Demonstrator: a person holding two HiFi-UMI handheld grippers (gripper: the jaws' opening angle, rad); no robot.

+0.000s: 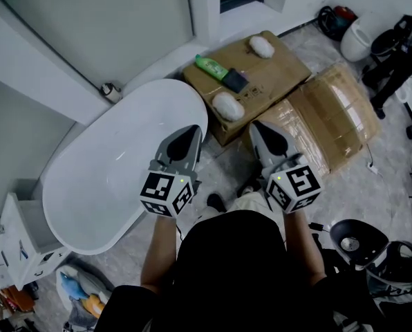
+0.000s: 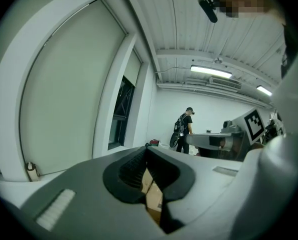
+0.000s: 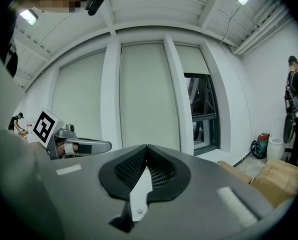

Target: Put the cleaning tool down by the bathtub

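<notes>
A white oval bathtub (image 1: 88,185) stands on the floor at the left. On the cardboard box (image 1: 275,68) beside it lie a green bottle (image 1: 211,66), a dark block-shaped cleaning tool (image 1: 234,80) and two white oval pads (image 1: 228,106) (image 1: 262,45). My left gripper (image 1: 191,134) hovers over the tub's right rim, shut and holding nothing. My right gripper (image 1: 257,127) hangs above the box's near edge, also shut and holding nothing. In the gripper views both point up at the wall, with the left gripper (image 2: 145,149) and right gripper (image 3: 147,147) closed tip to tip.
A second flattened cardboard box (image 1: 334,120) lies right of the first. A white toilet bowl (image 1: 358,37) and black stands (image 1: 392,54) fill the far right. A black stool (image 1: 351,237) is at lower right, a white cabinet (image 1: 19,247) at lower left. A person (image 2: 184,129) stands far off.
</notes>
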